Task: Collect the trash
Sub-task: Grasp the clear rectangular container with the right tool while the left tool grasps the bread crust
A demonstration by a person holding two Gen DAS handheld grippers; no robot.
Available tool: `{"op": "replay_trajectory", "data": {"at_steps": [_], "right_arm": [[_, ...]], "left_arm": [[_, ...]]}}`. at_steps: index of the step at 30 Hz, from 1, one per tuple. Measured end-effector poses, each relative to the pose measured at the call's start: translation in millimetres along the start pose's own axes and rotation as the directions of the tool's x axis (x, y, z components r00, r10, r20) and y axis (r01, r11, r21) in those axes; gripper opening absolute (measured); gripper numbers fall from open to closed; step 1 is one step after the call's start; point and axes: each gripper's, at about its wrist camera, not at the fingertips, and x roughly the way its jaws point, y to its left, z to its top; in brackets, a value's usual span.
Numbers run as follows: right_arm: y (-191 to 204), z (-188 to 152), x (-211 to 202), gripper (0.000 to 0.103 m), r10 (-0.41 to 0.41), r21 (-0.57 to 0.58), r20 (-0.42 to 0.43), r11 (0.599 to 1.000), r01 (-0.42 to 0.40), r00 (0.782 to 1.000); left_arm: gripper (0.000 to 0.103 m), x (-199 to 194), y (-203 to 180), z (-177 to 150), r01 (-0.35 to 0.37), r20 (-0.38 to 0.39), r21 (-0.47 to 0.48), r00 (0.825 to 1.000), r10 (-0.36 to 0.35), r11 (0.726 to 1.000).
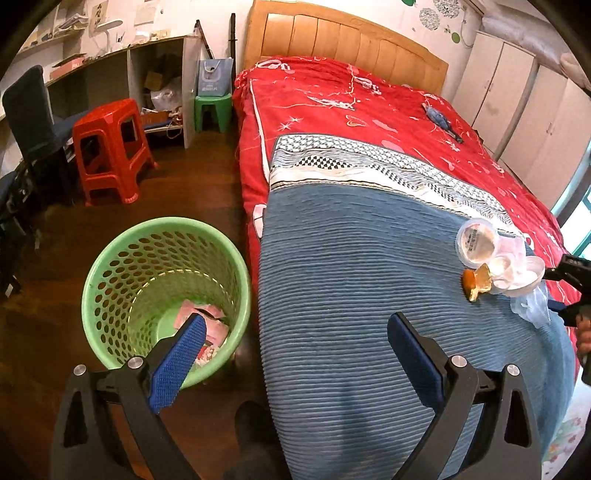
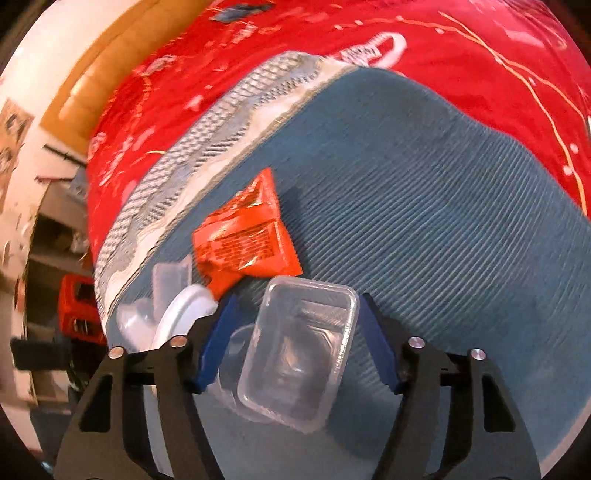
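Spread fingers (image 2: 221, 339) around clear tray (image 2: 299, 354) on blue blanket (image 2: 443, 221); left fingers (image 1: 184, 350) wide apart too.

The left camera looked from high by the bed's (image 1: 332, 110) foot toward the headboard (image 1: 343, 33), taking in floor and bin (image 1: 162, 291) from well back. The right camera sat low and close over the blanket (image 2: 443, 206), blurred. Both caught the blanket and the trash pile (image 1: 495, 258).
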Motion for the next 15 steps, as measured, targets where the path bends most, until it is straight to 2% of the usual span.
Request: {"op": "replay_trajectory", "data": {"at_steps": [7, 9, 15], "right_arm": [[1, -3, 15, 0.064, -0.068, 0.024, -0.036, 0.997, 0.069, 0.997], [-2, -5, 15, 0.060, -0.073, 0.025, -0.028, 0.997, 0.074, 0.997], [-8, -7, 5, 0.058, -0.042, 0.005, 0.009, 0.999, 0.042, 0.999]], "left_arm": [[0.095, 4, 3, -1, 0.004, -0.004, -0.003, 1.000, -0.004, 1.000], [0.095, 6, 4, -1, 0.008, -0.009, -0.009, 1.000, -0.008, 1.000], [0.095, 2, -10, 0, 0.027, 0.002, 0.028, 1.000, -0.028, 0.999]]}}
